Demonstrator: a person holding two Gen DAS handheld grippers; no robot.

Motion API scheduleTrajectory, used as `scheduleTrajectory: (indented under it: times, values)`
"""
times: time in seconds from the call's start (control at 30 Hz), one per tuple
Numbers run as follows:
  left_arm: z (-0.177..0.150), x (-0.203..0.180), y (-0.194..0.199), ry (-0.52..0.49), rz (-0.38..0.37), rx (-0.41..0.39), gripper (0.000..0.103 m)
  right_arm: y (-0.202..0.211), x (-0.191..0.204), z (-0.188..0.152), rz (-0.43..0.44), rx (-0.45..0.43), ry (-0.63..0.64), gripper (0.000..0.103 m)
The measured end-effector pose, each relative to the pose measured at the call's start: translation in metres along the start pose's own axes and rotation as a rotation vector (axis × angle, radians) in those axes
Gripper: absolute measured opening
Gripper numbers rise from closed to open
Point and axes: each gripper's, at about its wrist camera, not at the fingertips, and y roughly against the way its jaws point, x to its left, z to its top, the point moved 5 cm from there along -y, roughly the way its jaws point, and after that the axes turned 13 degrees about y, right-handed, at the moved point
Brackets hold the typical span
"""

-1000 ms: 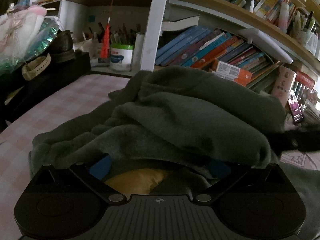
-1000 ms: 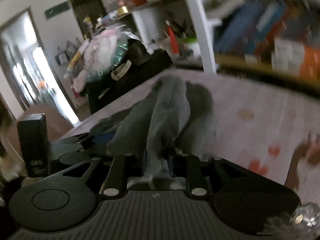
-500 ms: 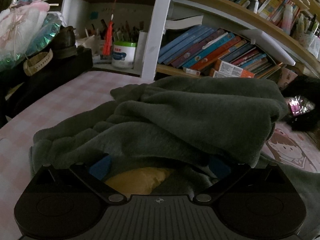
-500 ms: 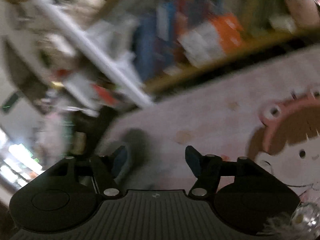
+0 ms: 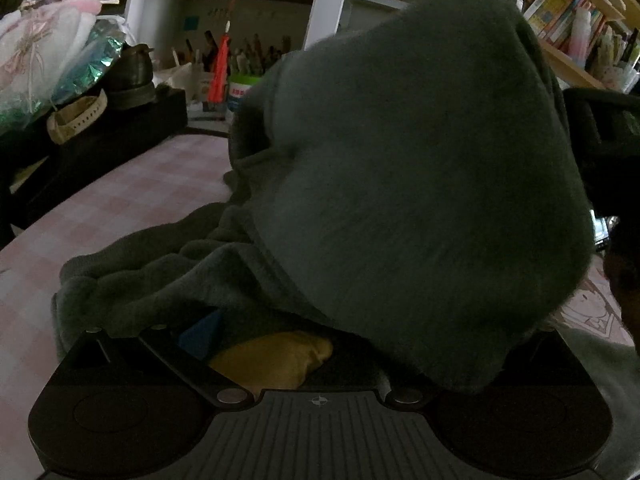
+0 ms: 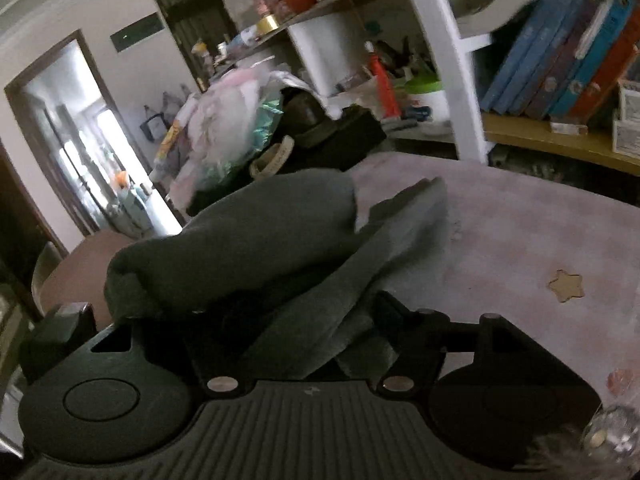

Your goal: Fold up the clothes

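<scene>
A grey sweater lies heaped on the pink checked tablecloth. A large fold of it stands raised and covers the right half of the left wrist view. My left gripper is open at the heap's near edge. Its left blue pad shows and its right finger is hidden under the fold. A yellow patch of cloth lies between the fingers. My right gripper is open, with the grey sweater bunched across and between its jaws, hiding the fingertips. It shows as a dark shape beside the fold.
A bookshelf with a white post runs along the table's far edge. At the far left, a black case holds a shoe, a strap and wrapped bundles. Bare tablecloth lies right of the sweater.
The right gripper let go of the sweater, swung away open, and is back with cloth across its jaws. A big fold has risen over the left gripper's right finger. The left gripper stayed put.
</scene>
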Motion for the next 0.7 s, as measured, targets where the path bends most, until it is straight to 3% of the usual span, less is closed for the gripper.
scheduleTrajectory:
  times: [0.13, 0.27, 0.4, 0.43, 0.5, 0.53, 0.7]
  values:
    - [0.0, 0.0, 0.0, -0.001, -0.001, 0.0, 0.103, -0.001, -0.06, 0.01, -0.035, -0.058, -0.229, 0.072]
    - [0.0, 0.001, 0.0, 0.002, -0.002, 0.002, 0.103, -0.038, -0.108, 0.007, -0.111, 0.032, -0.386, 0.072]
    - [0.001, 0.001, -0.001, 0.006, -0.006, 0.004, 0.103, -0.069, -0.118, -0.002, -0.053, 0.101, -0.441, 0.072]
    - [0.001, 0.002, -0.001, 0.008, -0.007, 0.005, 0.103, -0.074, -0.116, -0.003, -0.036, 0.116, -0.443, 0.067]
    - [0.001, 0.002, -0.002, 0.01, -0.009, 0.006, 0.103, -0.072, -0.108, -0.004, -0.033, 0.128, -0.41, 0.021]
    - [0.002, 0.002, -0.002, 0.012, -0.01, 0.007, 0.103, -0.066, -0.105, -0.004, -0.043, 0.12, -0.395, 0.011]
    - [0.002, 0.003, -0.002, 0.014, -0.012, 0.007, 0.103, 0.029, -0.105, 0.007, -0.248, -0.122, -0.343, 0.007]
